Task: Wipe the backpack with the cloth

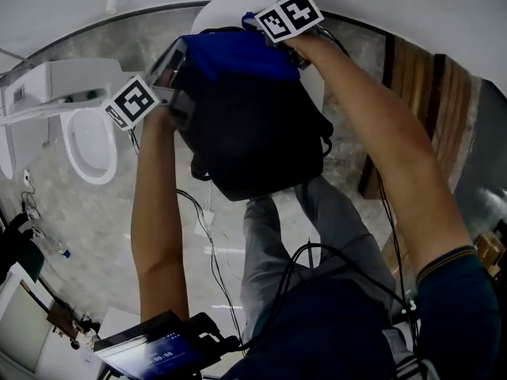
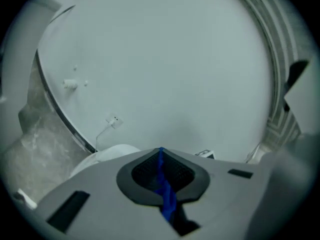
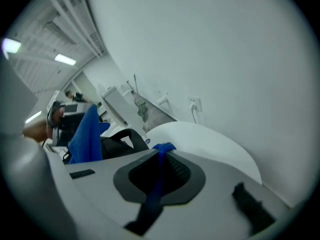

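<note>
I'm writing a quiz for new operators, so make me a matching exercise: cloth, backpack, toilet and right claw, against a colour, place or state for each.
1. cloth
2. backpack
3. toilet
4. right claw

a. white, at the head view's left
b. blue, draped over the backpack's top
c. shut on the cloth's edge
d. black, beneath the cloth

Pairs: 1-b, 2-d, 3-a, 4-c

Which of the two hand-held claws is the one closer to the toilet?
The left gripper, at the backpack's edge facing the toilet; the right gripper holds the blue cloth's opposite end, farther away.
</note>
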Tool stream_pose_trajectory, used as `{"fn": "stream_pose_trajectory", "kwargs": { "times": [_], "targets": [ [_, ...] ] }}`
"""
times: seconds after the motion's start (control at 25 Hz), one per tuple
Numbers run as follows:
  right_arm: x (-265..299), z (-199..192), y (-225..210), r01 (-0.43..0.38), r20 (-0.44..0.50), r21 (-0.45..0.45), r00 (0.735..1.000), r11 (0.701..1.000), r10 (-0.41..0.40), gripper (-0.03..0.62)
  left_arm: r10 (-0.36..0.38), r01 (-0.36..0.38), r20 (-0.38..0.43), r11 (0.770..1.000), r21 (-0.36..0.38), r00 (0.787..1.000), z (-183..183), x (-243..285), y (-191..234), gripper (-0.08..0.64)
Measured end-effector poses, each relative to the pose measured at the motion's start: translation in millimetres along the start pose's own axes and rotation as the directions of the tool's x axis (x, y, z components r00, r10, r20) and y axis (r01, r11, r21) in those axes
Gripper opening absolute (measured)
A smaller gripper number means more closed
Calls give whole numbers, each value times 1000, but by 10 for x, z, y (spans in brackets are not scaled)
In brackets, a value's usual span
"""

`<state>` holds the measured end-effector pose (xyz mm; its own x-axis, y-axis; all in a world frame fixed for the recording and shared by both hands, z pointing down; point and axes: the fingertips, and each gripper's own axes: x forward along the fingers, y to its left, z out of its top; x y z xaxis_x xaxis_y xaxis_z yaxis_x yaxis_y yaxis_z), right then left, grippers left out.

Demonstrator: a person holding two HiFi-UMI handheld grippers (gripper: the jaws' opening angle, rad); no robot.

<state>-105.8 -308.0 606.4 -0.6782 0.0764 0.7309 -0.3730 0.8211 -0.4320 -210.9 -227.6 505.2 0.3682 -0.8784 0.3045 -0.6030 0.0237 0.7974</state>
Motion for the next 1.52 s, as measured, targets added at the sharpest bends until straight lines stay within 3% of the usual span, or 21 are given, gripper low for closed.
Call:
{"fn": "stream_pose_trajectory", "kwargs": {
  "times": [0.12, 0.24, 0.28, 0.36, 0.44, 0.48, 0.6, 0.68, 0.76, 0.84, 0.88, 0.96, 1.0, 1.08, 1.12, 1.16, 1.24, 1.28, 1.36, 1.44, 1.52],
  "targets": [
    [179, 132, 171, 13, -127, -224, 991, 974, -42, 5, -99, 113, 87, 978, -173, 991, 179, -128, 79, 17],
    [192, 430, 473, 18, -120, -417, 990, 909, -75, 5, -131, 157, 138, 968, -198, 982, 328, -309, 17, 17],
    [181, 569, 643, 16, -91, -459, 994, 888, -65, 5, -130, 151, 138, 976, -158, 982, 380, -404, -35, 16],
    [228, 782, 1027, -4, -48, -509, 999, 861, -23, 5, -90, 91, 104, 996, -4, 991, 441, -604, -69, 16],
    [444, 774, 1297, -25, -69, -554, 997, 832, -16, 5, 7, -15, 53, 988, 156, 999, 392, -741, 123, 16],
    [594, 683, 1373, -35, -97, -572, 995, 820, -25, 5, 64, -69, 32, 979, 193, 997, 313, -784, 291, 15],
    [862, 420, 1291, 18, -120, -655, 984, 755, -128, 5, 167, -155, -35, 960, 235, 985, 30, -863, 687, 15],
    [712, 449, 867, 165, -57, -663, 961, 730, -269, 5, 159, -136, -56, 947, 291, 986, 14, -786, 680, 15],
    [465, 557, 393, 305, -23, -560, 924, 770, -382, 5, 132, -102, -66, 934, 344, 989, 94, -556, 574, 15],
    [496, 582, 414, 265, -38, -475, 947, 839, -320, 5, 150, -98, -114, 922, 374, 982, 50, -329, 593, 15],
    [597, 577, 605, 194, -49, -497, 967, 846, -251, 5, 170, -106, -141, 921, 375, 975, -7, -262, 663, 16],
    [842, 561, 1030, 57, -88, -604, 986, 795, -138, 5, 198, -135, -164, 933, 332, 966, -99, -277, 854, 15],
    [911, 552, 1067, 48, -112, -642, 981, 765, -156, 5, 204, -150, -159, 942, 299, 966, -123, -344, 946, 15],
    [816, 585, 677, 174, -123, -641, 938, 748, -324, 5, 199, -157, -145, 952, 263, 969, -146, -465, 1060, 15],
    [690, 614, 407, 254, -114, -602, 911, 757, -396, 5, 186, -145, -142, 954, 261, 972, -138, -473, 1066, 15],
    [576, 613, 213, 298, -113, -539, 901, 788, -418, 5, 166, -125, -142, 957, 262, 976, -116, -442, 1043, 17],
    [487, 544, 154, 267, -118, -420, 931, 867, -344, 5, 121, -74, -162, 960, 269, 979, -69, -312, 932, 15],
    [508, 536, 260, 221, -114, -413, 950, 884, -290, 5, 103, -49, -185, 960, 276, 977, -70, -230, 863, 16],
    [672, 577, 720, 80, -115, -467, 982, 881, -149, 5, 97, -17, -242, 950, 312, 965, -133, -87, 759, 17],
    [884, 597, 1249, -57, -141, -495, 990, 867, -15, 5, 133, -30, -266, 933, 358, 955, -212, -65, 775, 17],
    [993, 598, 1504, -101, -159, -491, 987, 866, 25, 5, 150, -61, -237, 936, 346, 960, -226, -151, 868, 16]
  ]
}}
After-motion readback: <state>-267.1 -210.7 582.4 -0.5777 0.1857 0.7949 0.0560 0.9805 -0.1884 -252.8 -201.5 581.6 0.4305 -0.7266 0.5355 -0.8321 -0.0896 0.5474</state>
